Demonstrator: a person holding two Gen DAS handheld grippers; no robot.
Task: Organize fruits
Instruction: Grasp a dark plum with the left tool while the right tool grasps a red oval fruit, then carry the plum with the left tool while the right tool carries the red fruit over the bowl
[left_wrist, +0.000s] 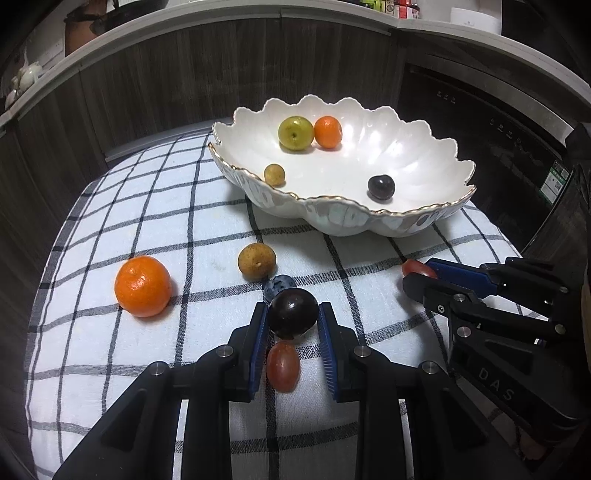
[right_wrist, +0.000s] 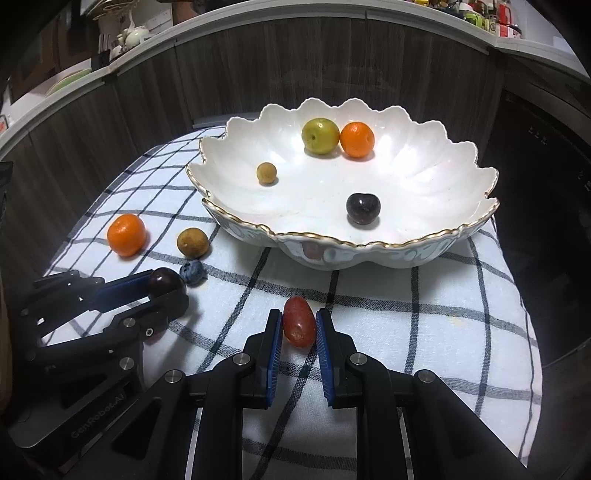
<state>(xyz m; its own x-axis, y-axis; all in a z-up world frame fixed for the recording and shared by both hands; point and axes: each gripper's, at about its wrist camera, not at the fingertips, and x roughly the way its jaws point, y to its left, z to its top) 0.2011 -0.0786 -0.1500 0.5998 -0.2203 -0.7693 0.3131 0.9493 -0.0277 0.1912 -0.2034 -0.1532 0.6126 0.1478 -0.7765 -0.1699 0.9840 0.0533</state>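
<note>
Jaws clamp dark cherry (left_wrist: 293, 318) left, red grape (right_wrist: 299, 322) right.

Checked cloth (left_wrist: 110, 229), dark wood-panelled wall (left_wrist: 166, 74)

Your left gripper (left_wrist: 293, 317) and right gripper (right_wrist: 299, 325) are matte black, with blue ribbed pads (left_wrist: 258, 343), silver round pins and faint embossed lettering.

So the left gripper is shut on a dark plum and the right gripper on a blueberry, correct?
Not quite. The right gripper is shut on a red grape tomato, as the right wrist view shows; the blueberry lies loose on the cloth. The left gripper does hold the dark plum.
</note>
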